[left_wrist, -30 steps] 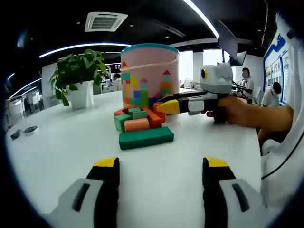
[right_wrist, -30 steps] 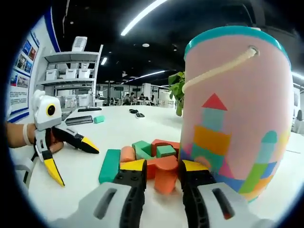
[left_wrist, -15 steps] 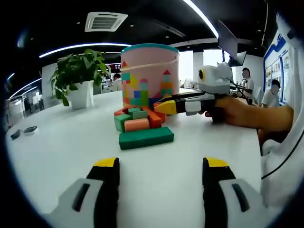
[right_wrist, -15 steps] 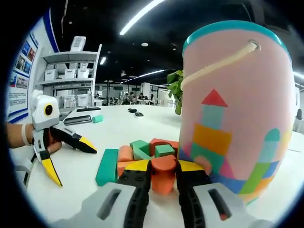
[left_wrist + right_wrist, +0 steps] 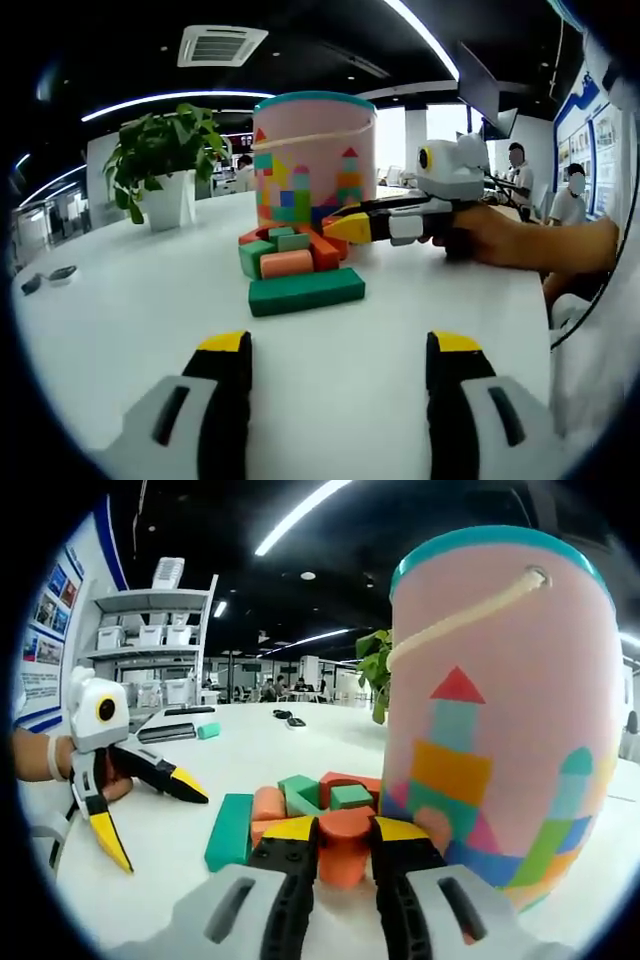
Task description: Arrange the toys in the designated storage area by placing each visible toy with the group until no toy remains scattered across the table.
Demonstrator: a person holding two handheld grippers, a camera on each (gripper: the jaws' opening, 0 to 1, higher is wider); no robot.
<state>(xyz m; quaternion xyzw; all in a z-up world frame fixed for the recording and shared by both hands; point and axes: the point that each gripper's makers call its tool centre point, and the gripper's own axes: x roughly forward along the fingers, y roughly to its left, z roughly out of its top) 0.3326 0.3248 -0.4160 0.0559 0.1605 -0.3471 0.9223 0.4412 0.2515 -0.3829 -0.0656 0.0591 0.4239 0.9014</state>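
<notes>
Now the right gripper [image 5: 334, 832] has its jaws clamped on an orange block [image 5: 342, 846] beside the pink bucket [image 5: 495, 720], among the grouped blocks on the worktop [image 5: 120, 330]. It looks light, rigid, smooth; flat sides suit gripping. The left gripper [image 5: 338, 345] hangs with jaws apart.

**Layout on the table**

Left gripper view: the bucket [image 5: 316, 155] stood at centre frame on the table [image 5: 120, 330]. The block cluster [image 5: 290, 250] lay against its base, with the long block [image 5: 306, 290] lying nearest the camera. The potted plant [image 5: 165, 165] stood left of the bucket. The right gripper [image 5: 345, 226] reached in from the right, its tips at the cluster.

Right gripper view: the bucket [image 5: 500, 720] stood at right, the cluster [image 5: 310, 800] left of its base, and the left gripper [image 5: 150, 810] at far left, apart from the blocks.
</notes>
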